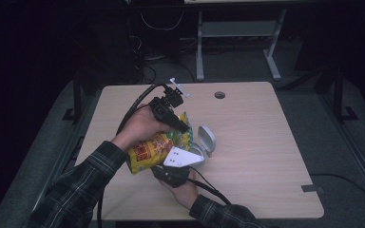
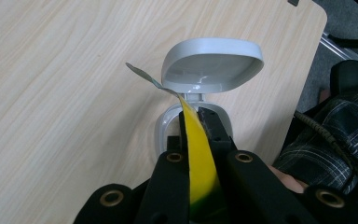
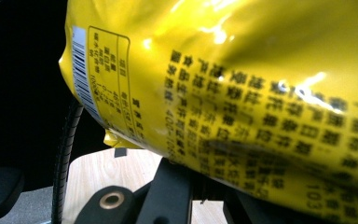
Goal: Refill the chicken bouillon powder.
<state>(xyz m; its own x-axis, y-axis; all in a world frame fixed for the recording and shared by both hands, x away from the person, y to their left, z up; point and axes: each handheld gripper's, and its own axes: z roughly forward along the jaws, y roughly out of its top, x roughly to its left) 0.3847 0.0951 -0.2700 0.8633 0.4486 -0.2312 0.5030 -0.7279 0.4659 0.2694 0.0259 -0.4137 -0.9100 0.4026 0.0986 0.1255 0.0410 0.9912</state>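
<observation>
Left gripper view showed the left gripper (image 2: 196, 135) pinching the yellow bag (image 2: 199, 158) over the open grey bin (image 2: 212, 63); right gripper (image 1: 171, 173) seemingly gripped the bag too.

I hold a yellow snack bag (image 1: 147, 151) up over the desk (image 1: 266, 142). My left claw (image 1: 177, 124) grips the bag's top. My right claw (image 1: 178, 164) is at its lower side. A small grey bin (image 1: 207, 141), lid open, sits just right of the bag.
</observation>
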